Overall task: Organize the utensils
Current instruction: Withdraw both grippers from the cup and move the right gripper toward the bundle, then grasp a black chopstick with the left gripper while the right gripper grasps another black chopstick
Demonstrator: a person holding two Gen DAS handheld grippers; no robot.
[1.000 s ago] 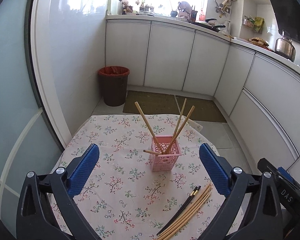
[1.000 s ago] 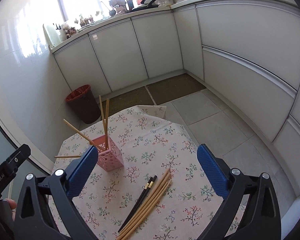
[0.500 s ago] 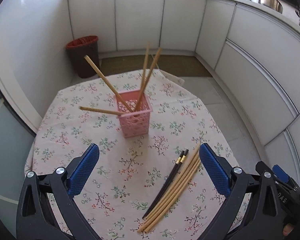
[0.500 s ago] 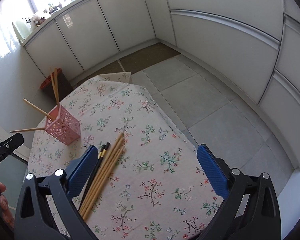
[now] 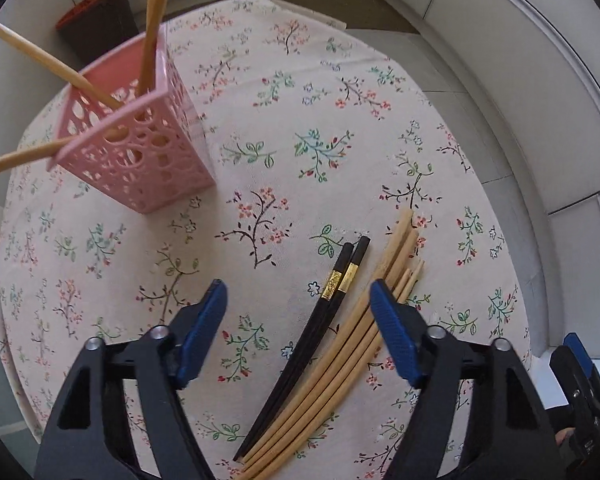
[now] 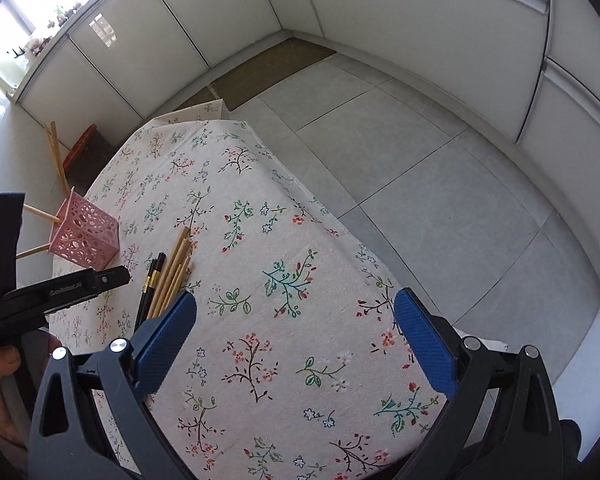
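A pink perforated holder [image 5: 140, 148] stands on the floral tablecloth [image 5: 300, 128] with several bamboo chopsticks [image 5: 156, 20] sticking out of it. A black pair of chopsticks with gold bands [image 5: 320, 320] and several loose bamboo chopsticks [image 5: 352, 336] lie side by side on the cloth. My left gripper [image 5: 298, 308] is open, low over the loose chopsticks, which lie between its fingers. My right gripper [image 6: 296, 328] is open and empty above the cloth, to the right of the pile [image 6: 168, 280]. The holder also shows in the right wrist view [image 6: 86, 236].
The table is small and round; its edge drops to a tiled floor [image 6: 420, 160] on the right. A dark bin with a red rim [image 5: 96, 12] stands behind the table. White cabinets [image 6: 220, 20] line the walls. The left gripper's body [image 6: 52, 292] shows at left.
Both grippers have come down and forward toward the table. The left one now sits low over the loose chopsticks with its jaws somewhat narrower. The right one has tilted down over the cloth.
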